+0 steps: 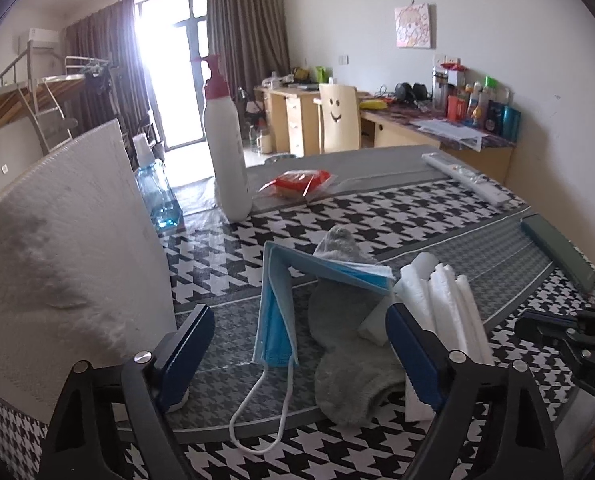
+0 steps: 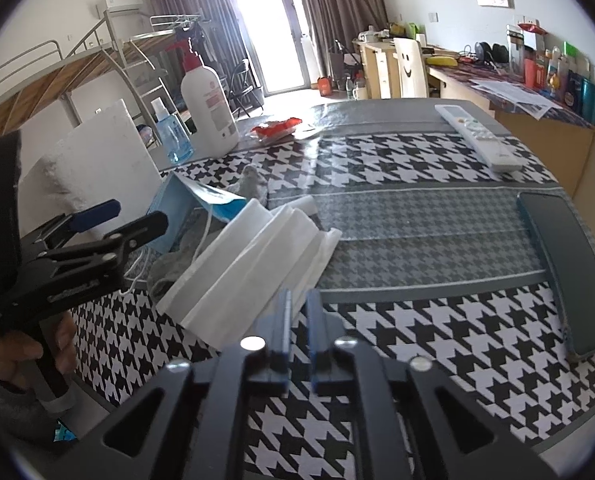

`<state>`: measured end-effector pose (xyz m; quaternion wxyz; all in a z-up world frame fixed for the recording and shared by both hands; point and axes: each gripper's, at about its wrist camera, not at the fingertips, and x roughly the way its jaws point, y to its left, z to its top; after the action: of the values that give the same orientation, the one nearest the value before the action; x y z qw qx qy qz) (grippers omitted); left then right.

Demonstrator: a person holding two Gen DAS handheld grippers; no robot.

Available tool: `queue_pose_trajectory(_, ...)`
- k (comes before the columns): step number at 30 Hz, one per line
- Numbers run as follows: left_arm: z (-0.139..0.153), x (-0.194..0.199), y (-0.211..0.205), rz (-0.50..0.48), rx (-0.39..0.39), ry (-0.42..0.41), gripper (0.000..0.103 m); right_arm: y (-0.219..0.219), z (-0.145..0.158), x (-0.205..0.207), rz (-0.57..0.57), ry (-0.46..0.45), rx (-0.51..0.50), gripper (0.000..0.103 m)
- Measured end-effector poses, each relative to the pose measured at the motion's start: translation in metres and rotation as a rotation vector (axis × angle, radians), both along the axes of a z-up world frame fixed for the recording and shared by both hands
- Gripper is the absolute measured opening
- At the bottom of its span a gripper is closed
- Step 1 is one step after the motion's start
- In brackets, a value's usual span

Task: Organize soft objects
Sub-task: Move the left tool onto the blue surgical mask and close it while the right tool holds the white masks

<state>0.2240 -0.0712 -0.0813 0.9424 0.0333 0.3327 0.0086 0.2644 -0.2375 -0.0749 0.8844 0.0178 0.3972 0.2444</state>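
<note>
A folded blue face mask (image 1: 281,304) lies propped over a grey sock (image 1: 345,356) on the houndstooth tablecloth, with a folded white mask (image 1: 445,304) to their right. My left gripper (image 1: 297,340) is open, its blue pads on either side of the mask and sock, just above the table. A white foam box (image 1: 69,248) stands at its left. In the right wrist view my right gripper (image 2: 297,304) is nearly shut and empty, at the near edge of the white mask (image 2: 253,264). The blue mask (image 2: 189,208) and the left gripper (image 2: 117,216) show at left.
A white pump bottle (image 1: 225,140), a blue liquid bottle (image 1: 157,196) and a red packet (image 1: 297,184) stand at the back. A white remote (image 2: 477,136) and a dark phone (image 2: 569,268) lie at right. Desks and a chair stand beyond the table.
</note>
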Motion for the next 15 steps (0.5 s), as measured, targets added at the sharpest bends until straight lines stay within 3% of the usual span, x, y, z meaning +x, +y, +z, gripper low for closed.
queue_pose_trajectory(4,-0.006,0.008,0.0,0.011,0.011,0.035,0.077,0.0,-0.001,0.0,0.003,-0.001,0.01,0.044)
queue_pose_trajectory(10,-0.013,0.016,0.003,0.022,0.001,0.062,0.071,0.002,-0.001,0.0,0.013,0.0,0.027,0.047)
queue_pose_trajectory(12,-0.014,0.018,0.003,0.021,0.003,0.065,0.069,0.003,-0.002,0.002,0.015,0.004,0.026,0.056)
queue_pose_trajectory(15,-0.015,0.022,0.005,0.022,-0.003,0.076,0.062,0.007,-0.001,0.001,0.031,0.001,0.026,0.059)
